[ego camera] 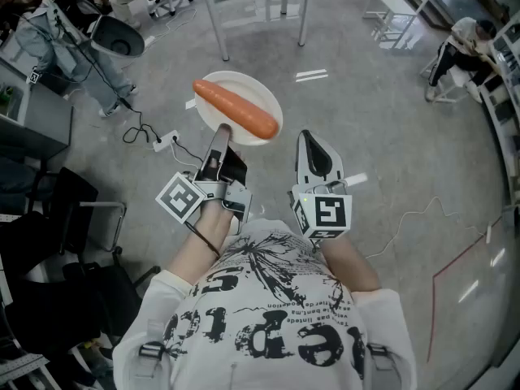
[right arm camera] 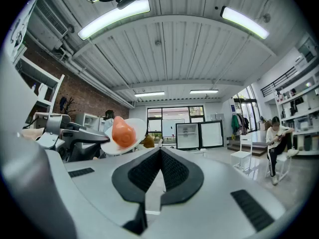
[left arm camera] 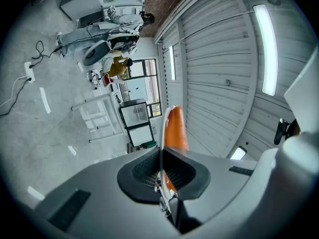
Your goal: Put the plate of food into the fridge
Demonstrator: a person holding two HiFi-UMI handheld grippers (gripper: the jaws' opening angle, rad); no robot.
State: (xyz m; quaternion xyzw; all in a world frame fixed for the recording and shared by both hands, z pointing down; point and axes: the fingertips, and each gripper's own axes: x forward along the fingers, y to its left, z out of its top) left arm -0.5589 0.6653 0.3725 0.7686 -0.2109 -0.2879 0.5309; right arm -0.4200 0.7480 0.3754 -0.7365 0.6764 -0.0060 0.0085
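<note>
A white plate (ego camera: pixel 249 86) with a large orange carrot (ego camera: pixel 236 108) on it is held out over the floor. My left gripper (ego camera: pixel 222 136) is shut on the plate's near rim. In the left gripper view the thin plate edge (left arm camera: pixel 160 148) runs between the shut jaws, with the carrot (left arm camera: pixel 175 128) beyond. My right gripper (ego camera: pixel 312 146) hangs to the plate's right, shut and empty. The right gripper view shows the plate (right arm camera: pixel 133 132) and carrot (right arm camera: pixel 122 131) to the left. Two glass-door fridges (right arm camera: pixel 200 135) stand far ahead.
A white-legged table (ego camera: pixel 260 2) stands ahead over the grey floor. A power strip and cables (ego camera: pixel 162 142) lie to the left. A black chair (ego camera: pixel 77 218) is at my left. A seated person (ego camera: pixel 459 51) is at the far right beside a white stool (ego camera: pixel 394 10).
</note>
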